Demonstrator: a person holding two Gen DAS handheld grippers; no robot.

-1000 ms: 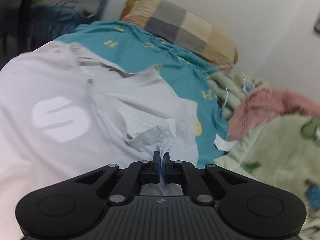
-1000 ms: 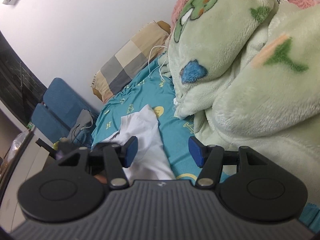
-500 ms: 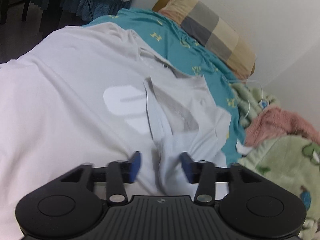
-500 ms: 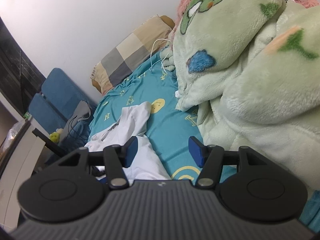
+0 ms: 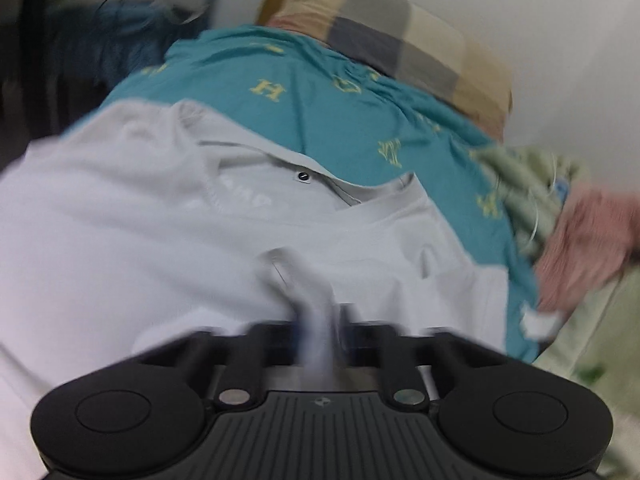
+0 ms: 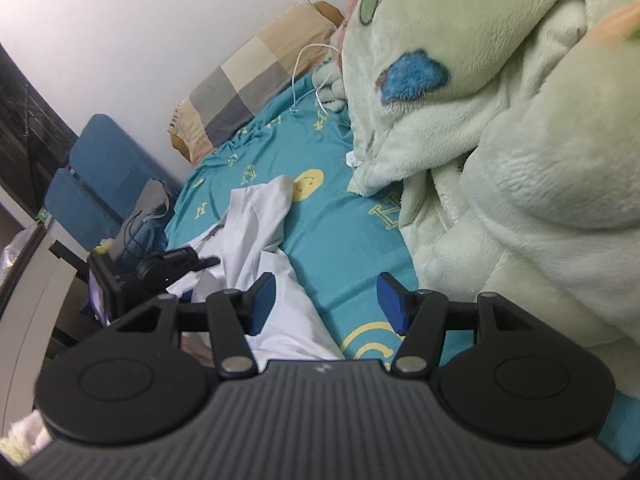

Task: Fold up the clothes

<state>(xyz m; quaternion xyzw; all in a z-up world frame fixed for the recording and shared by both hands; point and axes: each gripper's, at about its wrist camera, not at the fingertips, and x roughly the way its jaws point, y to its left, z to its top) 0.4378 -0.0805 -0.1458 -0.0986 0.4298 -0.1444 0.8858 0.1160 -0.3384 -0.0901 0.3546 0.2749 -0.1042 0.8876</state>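
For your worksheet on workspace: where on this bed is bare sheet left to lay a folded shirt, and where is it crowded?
Bare teal sheet lies between the white shirt and green blanket, and up toward the checked pillow. The blanket side is heaped.

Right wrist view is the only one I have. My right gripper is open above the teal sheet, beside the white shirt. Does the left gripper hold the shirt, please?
Observer: Yes. In the left wrist view the left gripper is shut on a raised fold of the pale grey cotton T-shirt. That picture is blurred by motion.
Operator: Which part of the shirt lies in front of that gripper?
Observer: The neck opening. A small dark round stud shows inside the collar, just beyond the pinched fold.
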